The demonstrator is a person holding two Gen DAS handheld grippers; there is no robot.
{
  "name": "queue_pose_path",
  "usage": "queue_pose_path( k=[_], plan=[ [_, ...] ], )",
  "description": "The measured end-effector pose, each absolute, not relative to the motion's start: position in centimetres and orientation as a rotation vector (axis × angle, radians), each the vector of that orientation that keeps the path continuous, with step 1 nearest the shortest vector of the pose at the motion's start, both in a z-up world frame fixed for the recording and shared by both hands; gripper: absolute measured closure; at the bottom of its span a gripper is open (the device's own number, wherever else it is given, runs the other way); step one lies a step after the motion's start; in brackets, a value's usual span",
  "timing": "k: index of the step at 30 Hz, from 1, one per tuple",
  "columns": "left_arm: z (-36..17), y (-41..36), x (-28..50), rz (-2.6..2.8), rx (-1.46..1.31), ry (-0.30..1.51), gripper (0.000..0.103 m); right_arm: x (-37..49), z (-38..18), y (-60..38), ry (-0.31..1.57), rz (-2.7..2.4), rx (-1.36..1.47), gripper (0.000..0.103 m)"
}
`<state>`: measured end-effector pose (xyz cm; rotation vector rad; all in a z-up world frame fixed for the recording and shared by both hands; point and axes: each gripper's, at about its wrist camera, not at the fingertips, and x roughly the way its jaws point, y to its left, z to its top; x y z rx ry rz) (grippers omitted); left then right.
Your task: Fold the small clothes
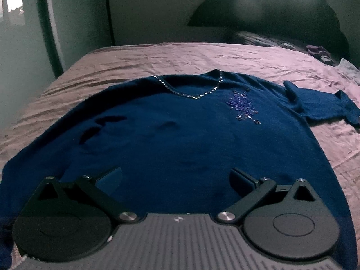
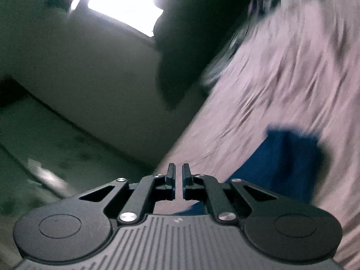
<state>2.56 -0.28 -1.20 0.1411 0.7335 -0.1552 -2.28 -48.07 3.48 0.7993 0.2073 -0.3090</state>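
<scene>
A dark blue top (image 1: 180, 130) lies flat, front up, on a pink bedsheet (image 1: 157, 58). It has a beaded V-neckline (image 1: 193, 91) and a sequin motif (image 1: 244, 105) on the chest; one short sleeve (image 1: 321, 106) sticks out to the right. My left gripper (image 1: 176, 180) is open and empty, low over the top's hem. In the blurred, tilted right wrist view, my right gripper (image 2: 178, 174) is nearly shut with a thin gap, holding nothing, beside a blue sleeve (image 2: 290, 164) on the sheet (image 2: 292, 67).
A dark headboard and pillows (image 1: 270, 18) are at the far end of the bed. Small dark clothes (image 1: 319, 52) lie at the far right. A wall and a dark door frame (image 1: 49, 33) stand left of the bed. The floor (image 2: 56, 153) lies beside the bed.
</scene>
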Motion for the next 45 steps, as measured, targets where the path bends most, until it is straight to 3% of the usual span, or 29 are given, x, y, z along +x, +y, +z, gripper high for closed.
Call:
queue_pose_path(
  k=[2, 4, 5, 11, 16, 17, 18, 19, 22, 30, 33, 40, 45],
  plan=[
    [-1.3, 0.0, 2.5, -0.147, 0.145, 0.733, 0.001, -0.8, 4.4, -46.4, 0.334, -0.503, 0.495, 0.083],
    [-1.6, 0.1, 2.8, -0.141, 0.144, 0.744, 0.001, 0.5, 3.5, -44.7, 0.445, -0.566, 0.318, 0.026],
    [-1.7, 0.1, 3.0, -0.142, 0.139, 0.753, 0.001, 0.9, 2.7, -43.8, 0.476, -0.551, 0.248, 0.02],
    [-1.8, -0.6, 2.8, -0.167, 0.171, 0.754, 0.0, 3.8, -3.2, -39.8, 0.656, -0.487, -0.012, 0.021],
    [-2.0, -0.6, 2.9, -0.141, 0.19, 0.753, 0.001, 4.3, -5.4, -41.2, 0.653, -0.493, -0.012, 0.024],
    [-2.1, -0.5, 2.9, -0.141, 0.183, 0.757, 0.001, 4.1, -5.3, -41.9, 0.643, -0.512, 0.022, 0.029],
    [-2.1, -0.4, 3.0, -0.141, 0.178, 0.76, 0.001, 3.8, -5.2, -43.1, 0.632, -0.529, 0.073, 0.05],
    [-2.1, -0.4, 3.0, -0.141, 0.177, 0.762, 0.001, 3.6, -5.3, -43.9, 0.626, -0.533, 0.121, 0.065],
    [-2.1, -0.4, 3.0, -0.143, 0.185, 0.758, 0.001, 2.4, -5.2, -46.4, 0.587, -0.528, 0.276, 0.089],
    [-1.3, 0.9, 3.7, -0.135, 0.149, 0.754, 0.001, -3.9, -6.8, -53.4, 0.251, -0.265, 1.113, 0.09],
    [-0.7, 2.0, 4.0, -0.12, 0.121, 0.752, 0.001, -4.9, -6.5, -54.0, 0.096, -0.142, 1.287, 0.09],
    [0.8, 5.3, 4.6, -0.032, 0.059, 0.716, 0.001, -4.1, 0.3, -51.5, -0.065, 0.069, 1.272, 0.09],
    [1.2, 7.4, 4.8, 0.013, 0.027, 0.716, 0.001, -1.5, 4.4, -47.2, -0.033, 0.178, 1.183, 0.09]
  ],
)
